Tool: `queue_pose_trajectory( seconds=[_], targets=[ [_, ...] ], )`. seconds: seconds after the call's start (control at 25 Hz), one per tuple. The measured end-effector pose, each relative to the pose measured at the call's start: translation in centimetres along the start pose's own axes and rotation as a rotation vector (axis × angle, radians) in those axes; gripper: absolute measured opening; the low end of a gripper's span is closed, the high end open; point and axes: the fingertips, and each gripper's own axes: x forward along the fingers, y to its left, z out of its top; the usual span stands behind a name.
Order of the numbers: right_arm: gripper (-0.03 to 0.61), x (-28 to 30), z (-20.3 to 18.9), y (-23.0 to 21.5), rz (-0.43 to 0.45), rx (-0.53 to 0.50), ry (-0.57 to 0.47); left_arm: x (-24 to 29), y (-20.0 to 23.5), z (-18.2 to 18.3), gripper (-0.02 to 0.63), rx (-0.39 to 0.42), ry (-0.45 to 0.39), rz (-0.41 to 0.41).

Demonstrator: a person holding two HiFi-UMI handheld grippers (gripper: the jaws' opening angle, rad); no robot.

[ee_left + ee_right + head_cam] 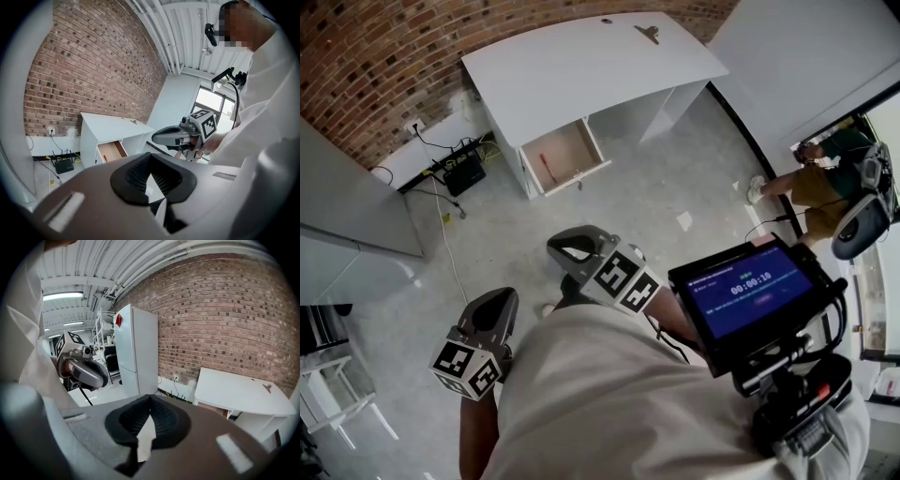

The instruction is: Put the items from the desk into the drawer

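Note:
The white desk (pixel 581 66) stands by the brick wall, far ahead of me. A small brown item (pixel 648 34) lies on its top near the far edge, and a tiny dark one (pixel 606 20) lies beside it. Its drawer (pixel 565 156) is pulled open, with a red stick-like thing (pixel 546 167) inside. My left gripper (pixel 497 302) and right gripper (pixel 567 246) hang close to my body, both shut and empty. In the left gripper view the desk (pixel 110 124), the drawer (pixel 112 151) and my right gripper (pixel 174 136) show beyond my left gripper (pixel 151 157). In the right gripper view the desk (pixel 239 392) lies past my right gripper (pixel 150 399).
A black router (pixel 464 173) with cables sits on the floor left of the desk. A tall white cabinet (pixel 136 348) stands along the wall. Another person (pixel 820 183) is crouched at the right. A recorder screen (pixel 755 291) hangs at my chest. Grey floor lies between me and the desk.

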Motion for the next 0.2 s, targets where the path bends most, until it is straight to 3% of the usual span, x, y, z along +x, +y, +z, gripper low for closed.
queue_pose_trajectory(
  seconds=[0.2],
  targets=[
    [0.002,-0.36,-0.77,-0.43,-0.001,0.003,-0.004,0.74,-0.44,-0.45,0.008,0.005,0.007,-0.003]
  ],
)
